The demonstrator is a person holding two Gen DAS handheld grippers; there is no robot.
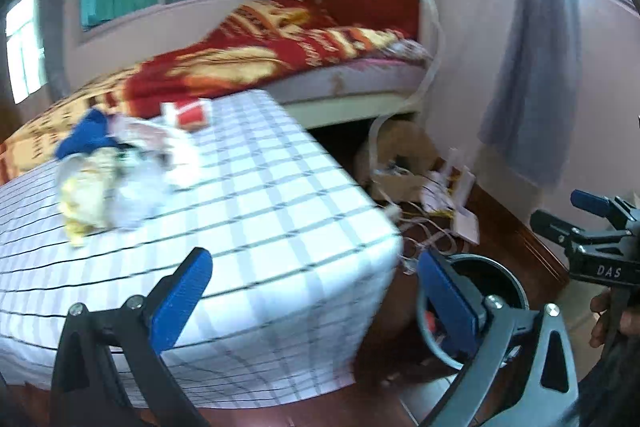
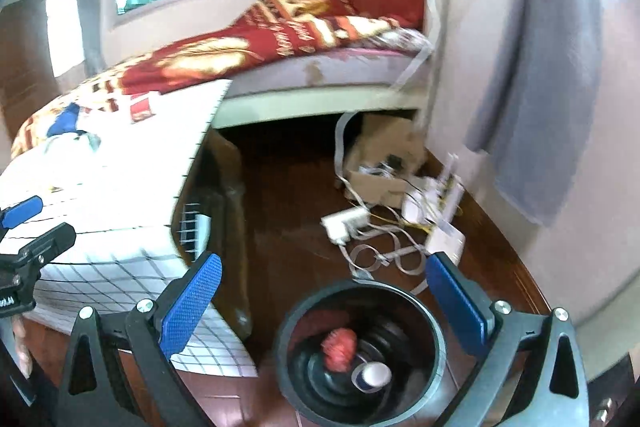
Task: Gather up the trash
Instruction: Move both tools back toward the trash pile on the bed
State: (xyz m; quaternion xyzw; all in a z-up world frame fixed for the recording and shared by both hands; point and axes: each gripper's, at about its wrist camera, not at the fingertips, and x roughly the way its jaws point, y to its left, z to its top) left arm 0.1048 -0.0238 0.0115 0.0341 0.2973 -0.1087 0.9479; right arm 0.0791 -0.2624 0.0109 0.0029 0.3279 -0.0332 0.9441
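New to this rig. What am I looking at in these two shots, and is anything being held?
There is no robot arm. A person holds a two-finger gripper in each hand, and a fisheye camera on each looks forward along its blue-padded fingers.

The left wrist view shows the left gripper open and empty over a table with a checked cloth. A blurred trash pile and a red-and-white box lie on it.

The right wrist view shows the right gripper, also open and empty, above a dark bin on the floor. Inside are a red crumpled item and a small white cup.

Behind is a bed.
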